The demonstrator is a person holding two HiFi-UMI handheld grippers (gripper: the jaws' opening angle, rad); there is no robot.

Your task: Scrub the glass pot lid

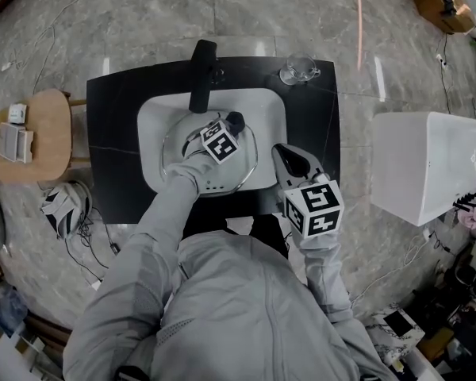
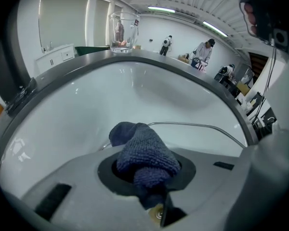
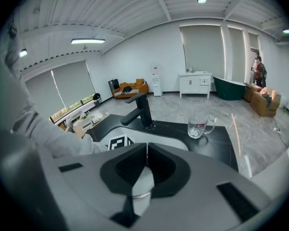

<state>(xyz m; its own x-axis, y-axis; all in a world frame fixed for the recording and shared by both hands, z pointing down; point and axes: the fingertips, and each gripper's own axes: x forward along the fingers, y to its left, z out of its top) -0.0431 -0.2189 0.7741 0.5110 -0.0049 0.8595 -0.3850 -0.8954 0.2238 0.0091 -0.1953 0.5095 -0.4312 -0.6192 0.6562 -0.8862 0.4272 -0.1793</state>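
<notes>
The glass pot lid point(image 1: 244, 167) lies flat in the white sink point(image 1: 153, 125); its metal rim point(image 2: 202, 125) shows in the left gripper view. My left gripper point(image 1: 231, 126) is over the lid's far part, shut on a dark blue cloth point(image 2: 145, 152) that bulges out between its jaws. The cloth point(image 1: 236, 121) shows as a dark lump at the gripper's tip. My right gripper point(image 1: 283, 154) is held above the black counter at the sink's right front corner. Its jaws are shut with nothing between them point(image 3: 146, 159).
A black faucet point(image 1: 202, 74) stands at the sink's back edge. A glass mug point(image 1: 299, 68) sits on the counter's far right corner. A white box point(image 1: 428, 165) stands on the floor to the right. On the left is a wooden stool point(image 1: 40, 137), with shoes point(image 1: 63, 209) near it.
</notes>
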